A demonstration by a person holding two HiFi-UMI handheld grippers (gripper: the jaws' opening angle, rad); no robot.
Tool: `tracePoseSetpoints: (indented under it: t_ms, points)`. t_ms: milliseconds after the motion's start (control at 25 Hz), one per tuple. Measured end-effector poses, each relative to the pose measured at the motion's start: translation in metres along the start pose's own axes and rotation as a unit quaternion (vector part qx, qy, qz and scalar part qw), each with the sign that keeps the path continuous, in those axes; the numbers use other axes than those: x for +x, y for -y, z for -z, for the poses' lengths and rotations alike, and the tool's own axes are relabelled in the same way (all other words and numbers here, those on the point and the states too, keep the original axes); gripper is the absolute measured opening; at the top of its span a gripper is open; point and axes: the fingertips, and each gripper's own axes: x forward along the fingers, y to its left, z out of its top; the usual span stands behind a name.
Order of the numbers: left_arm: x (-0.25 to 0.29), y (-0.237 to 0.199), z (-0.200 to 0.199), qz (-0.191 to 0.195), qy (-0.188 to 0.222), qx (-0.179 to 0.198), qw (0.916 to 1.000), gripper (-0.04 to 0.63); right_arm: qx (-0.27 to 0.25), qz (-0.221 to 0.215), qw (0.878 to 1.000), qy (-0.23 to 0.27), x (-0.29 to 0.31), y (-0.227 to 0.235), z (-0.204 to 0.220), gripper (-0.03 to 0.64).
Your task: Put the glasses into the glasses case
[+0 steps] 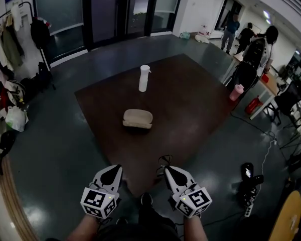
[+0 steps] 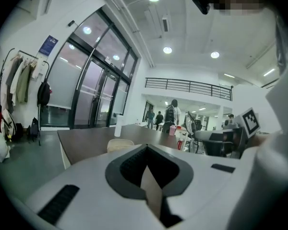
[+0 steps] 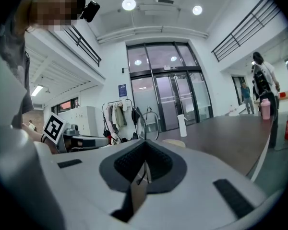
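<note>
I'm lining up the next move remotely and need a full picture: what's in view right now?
table: one, dark brown, centre of the floor
glasses case: one, beige, middle of the table
bottle: one, white, upright on the table beyond the case
glasses: one pair, thin dark wire frame, held in the right tool
coat rack: one, hung with clothes, far left by the glass doors
people: several, by the desks at upper right
pink bottle: one, by those desks
left tool: white and black, shut, empty, at the near table edge
right tool: white and black, shut on the glasses
</note>
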Motion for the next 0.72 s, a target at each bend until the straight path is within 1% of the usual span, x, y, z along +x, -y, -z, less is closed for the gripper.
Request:
tracePoseSetpoints:
  t_ms: [160,360,480,560,720]
  points:
    - [0.037,-0.009,-0.012,-0.026,0.002,-0.004,0.9996,0.006,0.001,-0.016,1.000,0.000,0.019,0.040,-0.012,-0.014]
    - [0.075,-0.012,-0.025,-0.048,0.003,0.003,0.9988,0.006,-0.004,-0.041,0.999,-0.004,0.038,0.079,-0.022,-0.014]
    - [0.094,-0.017,-0.029,-0.066,-0.001,0.010,0.9978,0.006,-0.008,-0.060,0.998,-0.009,0.053,0.095,-0.023,-0.014]
    - [0.104,-0.023,-0.026,-0.082,-0.008,0.013,0.9965,0.006,-0.008,-0.075,0.997,-0.018,0.062,0.102,-0.016,-0.014]
    - [0.122,-0.034,-0.018,-0.103,-0.022,0.006,0.9945,0.006,-0.009,-0.100,0.994,-0.041,0.083,0.109,-0.006,-0.014]
